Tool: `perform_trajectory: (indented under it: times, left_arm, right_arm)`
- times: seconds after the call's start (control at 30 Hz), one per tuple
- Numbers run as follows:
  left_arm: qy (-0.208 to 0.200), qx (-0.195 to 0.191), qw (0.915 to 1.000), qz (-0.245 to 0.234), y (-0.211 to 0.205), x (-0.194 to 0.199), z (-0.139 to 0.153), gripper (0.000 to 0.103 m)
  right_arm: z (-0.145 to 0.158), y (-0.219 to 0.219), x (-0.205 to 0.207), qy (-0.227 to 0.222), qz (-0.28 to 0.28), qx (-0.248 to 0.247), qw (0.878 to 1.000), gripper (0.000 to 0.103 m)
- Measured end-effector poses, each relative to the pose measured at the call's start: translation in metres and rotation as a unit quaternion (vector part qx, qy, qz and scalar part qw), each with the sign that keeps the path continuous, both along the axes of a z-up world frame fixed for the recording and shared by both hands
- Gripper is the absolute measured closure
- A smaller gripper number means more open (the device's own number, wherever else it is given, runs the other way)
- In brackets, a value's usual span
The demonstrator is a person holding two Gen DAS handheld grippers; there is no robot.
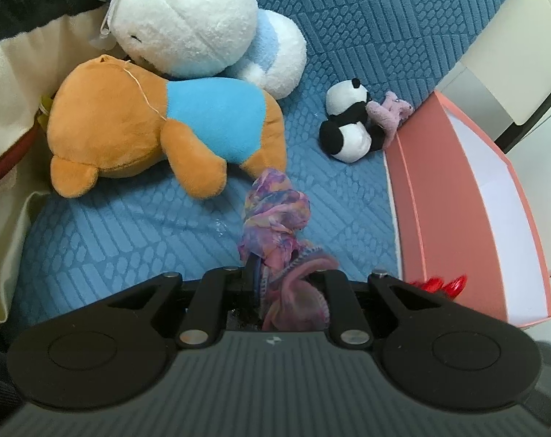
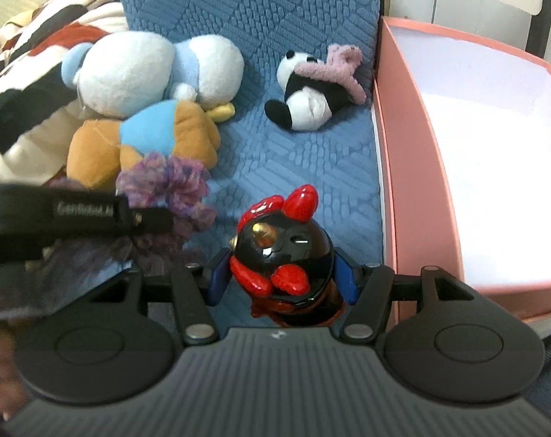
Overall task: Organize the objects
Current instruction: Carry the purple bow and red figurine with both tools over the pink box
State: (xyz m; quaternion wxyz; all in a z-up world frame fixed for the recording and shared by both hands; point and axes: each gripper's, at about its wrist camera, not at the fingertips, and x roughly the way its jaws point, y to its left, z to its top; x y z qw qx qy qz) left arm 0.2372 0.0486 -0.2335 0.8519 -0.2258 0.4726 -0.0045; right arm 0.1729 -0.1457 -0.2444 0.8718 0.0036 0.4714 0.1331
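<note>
the right gripper [image 2: 281,284] is clamped on a black-and-red chicken figurine [image 2: 282,255], held above the blue bed cover; the empty pink box [image 2: 414,167] lies just to its right. the left gripper [image 1: 275,280] is pinched together on a floral scarf [image 1: 275,215], farther from the box.

Right gripper [image 2: 281,284] clamps a glossy black-and-red rooster figurine [image 2: 286,258] between its blue pads [image 2: 217,284], above a blue quilted mat [image 2: 304,167]. Left gripper [image 2: 144,218], blurred, enters from the left holding a purple scarf [image 2: 173,182]. Behind lie an orange bear [image 2: 137,142] and a white duck [image 2: 148,69], touching, and a panda [image 2: 308,94] against a pink plush [image 2: 341,65]. An open pink box [image 2: 399,167] borders the mat's right edge.
</note>
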Motion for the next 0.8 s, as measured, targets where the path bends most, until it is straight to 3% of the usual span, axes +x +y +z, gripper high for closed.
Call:
perform_trajectory:
  times: [0.13,0.23,0.33,0.8]
  left_arm:
    - [-0.012,0.006,0.9998,-0.016,-0.005,-0.002,0.005,0.086]
    - [-0.017,-0.016,0.9996,-0.019,-0.005,-0.003,0.008,0.086]
    - [-0.015,-0.003,0.9995,-0.029,-0.014,-0.005,0.014,0.086]
    - [-0.035,-0.001,0.9978,-0.056,-0.039,0.008,0.077,0.086]
  right_arm:
    - [0.004,-0.002,-0.007,0.008,0.003,0.006,1.0,0.041]
    - [0.015,-0.005,-0.009,0.005,0.008,0.012,1.0,0.041]
    - [0.03,-0.008,-0.007,0.004,0.013,0.022,1.0,0.041]
    - [0.107,-0.035,0.019,-0.049,0.034,0.029,0.998,0.041]
